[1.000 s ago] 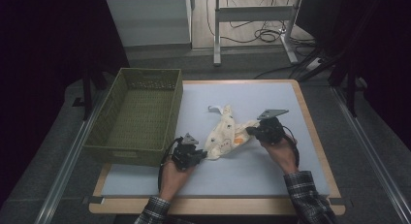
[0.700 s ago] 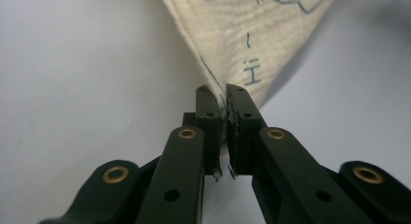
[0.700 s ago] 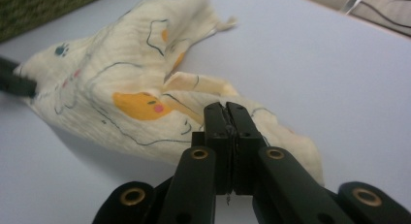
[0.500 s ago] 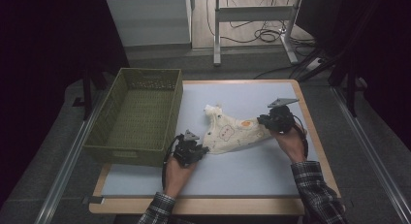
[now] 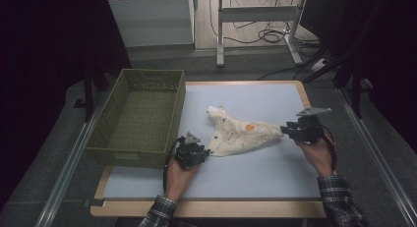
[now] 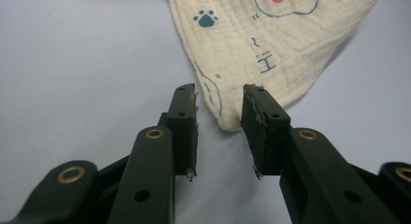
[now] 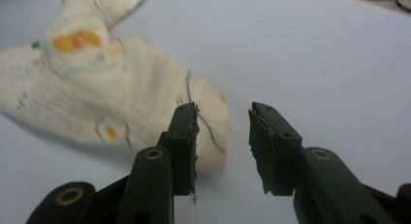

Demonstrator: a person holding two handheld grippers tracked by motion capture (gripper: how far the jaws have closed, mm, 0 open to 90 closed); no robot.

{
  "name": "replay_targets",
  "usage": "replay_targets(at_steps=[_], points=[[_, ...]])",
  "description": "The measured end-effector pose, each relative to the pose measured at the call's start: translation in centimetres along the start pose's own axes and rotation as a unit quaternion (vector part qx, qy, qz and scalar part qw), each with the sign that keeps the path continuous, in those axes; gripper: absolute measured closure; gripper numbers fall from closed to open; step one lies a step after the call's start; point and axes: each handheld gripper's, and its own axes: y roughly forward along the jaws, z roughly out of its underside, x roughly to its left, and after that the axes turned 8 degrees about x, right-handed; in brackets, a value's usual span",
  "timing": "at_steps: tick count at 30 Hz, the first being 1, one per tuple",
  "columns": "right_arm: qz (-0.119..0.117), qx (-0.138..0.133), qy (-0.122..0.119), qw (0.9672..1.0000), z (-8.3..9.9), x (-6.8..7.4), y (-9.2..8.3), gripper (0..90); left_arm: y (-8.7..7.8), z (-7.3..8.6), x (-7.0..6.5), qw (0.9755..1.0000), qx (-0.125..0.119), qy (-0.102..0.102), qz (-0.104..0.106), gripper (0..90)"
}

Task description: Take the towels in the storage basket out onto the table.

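Your left gripper [image 6: 220,132] has just been opening; its jaws stand parted, the near corner of the printed muslin cloth [image 5: 239,133] lying loose between them. The cloth now lies stretched on the pale blue mat [image 5: 255,173], beside the woven green basket [image 5: 140,119]. Your right gripper [image 7: 223,146] has likewise released, its jaws gaping beside the far corner. Spreading looks done.

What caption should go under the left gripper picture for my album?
The left gripper, jaws just opening, lets go of a corner of the cream paw-print cloth on the pale table.
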Motion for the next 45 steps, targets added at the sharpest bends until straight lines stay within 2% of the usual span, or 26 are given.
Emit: replay_targets(at_steps=[2, 4, 5, 8, 10, 11, 13, 14, 15, 18, 20, 23, 26, 28, 30, 32, 33, 34, 35, 37, 40, 42, 44, 45], points=[[-0.012, 0.008, 0.013, 0.9998, 1.8, -0.7, 0.3, 60.8, 0.1, 0.0, -0.2, 1.0, 0.0, 0.007, -0.001, 64.5], [-0.019, 0.01, 0.017, 0.9996, 2.3, -0.8, 0.5, 59.3, 0.1, -0.1, -0.2, 1.0, 0.0, 0.007, -0.001, 63.3], [-0.031, 0.013, 0.022, 0.9992, 3.0, -1.0, 1.2, 56.0, 0.2, -0.1, -0.3, 0.9999, 0.0, 0.01, 0.0, 63.1], [-0.047, 0.021, 0.018, 0.9985, 3.4, -1.0, 2.6, 54.1, 0.4, -0.3, -0.5, 0.9999, 0.001, 0.016, -0.001, 63.0], [-0.059, 0.018, 0.016, 0.998, 3.3, -0.9, 3.4, 54.9, 0.5, -0.3, -0.6, 0.9997, 0.001, 0.023, -0.005, 64.3], [-0.065, 0.015, 0.015, 0.9977, 3.2, -0.8, 3.7, 60.5, 0.5, -0.4, -0.7, 0.9996, 0.002, 0.028, -0.006, 66.0], [-0.062, 0.01, 0.013, 0.998, 2.9, -0.5, 4.0, 73.8, 0.5, -0.4, -0.6, 0.9995, 0.002, 0.031, 0.011, 74.2], [-0.063, 0.01, 0.01, 0.9979, 2.7, -0.3, 3.8, 80.6, 0.5, -0.4, -0.5, 0.9992, 0.004, 0.031, 0.023, 81.2], [-0.065, 0.008, 0.008, 0.9978, 2.5, -0.1, 3.6, 84.1, 0.5, -0.4, -0.6, 0.9992, 0.005, 0.034, 0.022, 85.3], [-0.071, 0.003, 0.001, 0.9975, 1.9, 0.6, 2.2, 86.2, 0.1, -0.5, -0.9, 0.9988, 0.006, 0.045, 0.019, 87.4], [-0.063, 0.007, -0.005, 0.998, 1.5, 1.0, 0.8, 86.2, -0.7, -0.6, -1.2, 0.9987, -0.008, 0.046, 0.02, 87.4], [-0.07, 0.022, 0.003, 0.9973, 0.6, 1.0, -1.4, 86.1, -2.0, -1.0, -1.8, 0.9982, -0.026, 0.054, 0.01, 86.9], [-0.062, 0.032, 0.009, 0.9975, -0.3, 0.6, -3.0, 85.4, -2.6, -1.6, -2.0, 0.9976, -0.034, 0.059, -0.012, 86.7], [-0.057, 0.029, 0.016, 0.9978, -0.9, 0.1, -3.1, 84.2, -2.4, -2.0, -1.8, 0.9978, -0.03, 0.054, -0.025, 86.7], [-0.051, 0.029, 0.028, 0.9979, -1.5, -0.5, -2.2, 79.1, -1.5, -2.3, -1.4, 0.9983, -0.021, 0.044, -0.032, 86.5], [-0.037, 0.038, 0.033, 0.998, -1.8, -1.0, -0.5, 76.3, -0.6, -2.5, -0.8, 0.9985, -0.007, 0.037, -0.04, 86.4], [-0.035, 0.042, 0.034, 0.9979, -1.9, -1.2, 0.4, 75.0, -0.2, -2.5, -0.6, 0.9985, -0.001, 0.032, -0.043, 86.3], [-0.035, 0.042, 0.034, 0.9979, -1.9, -1.2, 0.4, 75.0, -0.2, -2.5, -0.6, 0.9985, -0.001, 0.032, -0.043, 86.1], [-0.036, 0.041, 0.047, 0.9974, -1.8, -1.6, 1.9, 67.4, 0.5, -2.5, -0.3, 0.9985, 0.007, 0.027, -0.047, 85.8], [-0.037, 0.038, 0.052, 0.9972, -1.6, -1.6, 2.6, 64.9, 0.8, -2.5, -0.2, 0.9987, 0.009, 0.021, -0.045, 84.5], [-0.036, 0.041, 0.045, 0.9975, -1.0, -1.3, 2.4, 61.6, 0.9, -2.5, -0.1, 0.9986, 0.009, 0.021, -0.048, 77.7], [-0.027, 0.034, 0.037, 0.9984, -0.6, -1.1, 1.5, 60.4, 0.7, -2.4, -0.1, 0.9987, 0.006, 0.02, -0.046, 72.8], [-0.027, 0.032, 0.038, 0.9984, -0.4, -1.0, 1.0, 60.0, 0.6, -2.4, -0.1, 0.9987, 0.005, 0.021, -0.045, 71.5], [-0.025, 0.027, 0.033, 0.9988, 0.1, -0.9, 0.0, 59.5, 0.4, -2.3, -0.1, 0.9989, 0.003, 0.019, -0.043, 68.1]])
